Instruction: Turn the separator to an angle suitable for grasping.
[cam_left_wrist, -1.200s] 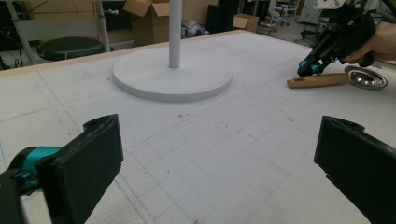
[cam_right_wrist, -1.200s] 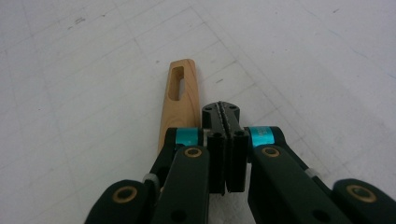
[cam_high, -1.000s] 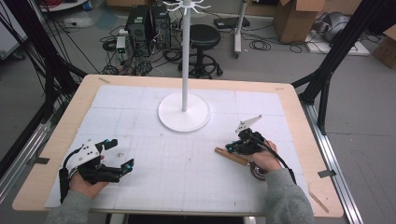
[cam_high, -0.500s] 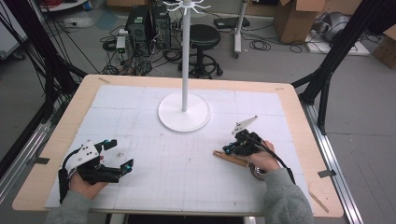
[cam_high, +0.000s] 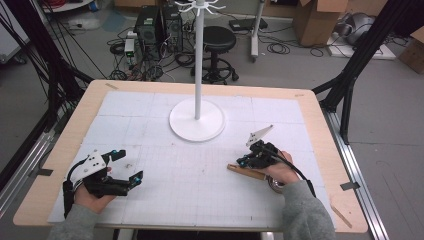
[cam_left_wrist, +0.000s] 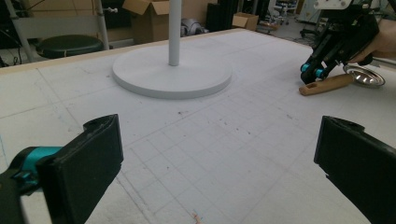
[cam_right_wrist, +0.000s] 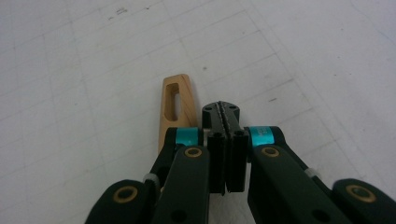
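Apparently, wooden handle (cam_right_wrist: 173, 107) lies just beside right claw (cam_right_wrist: 226, 116).

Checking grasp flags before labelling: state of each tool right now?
Left tool: open, holding nothing.
Right tool: closed, nothing between its jaws; the wooden handle lies beside it on the table.

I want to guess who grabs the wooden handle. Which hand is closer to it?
The right one, probably. The right gripper sits right beside the wooden handle, with its fingers closed. The left gripper is open but far across the table.
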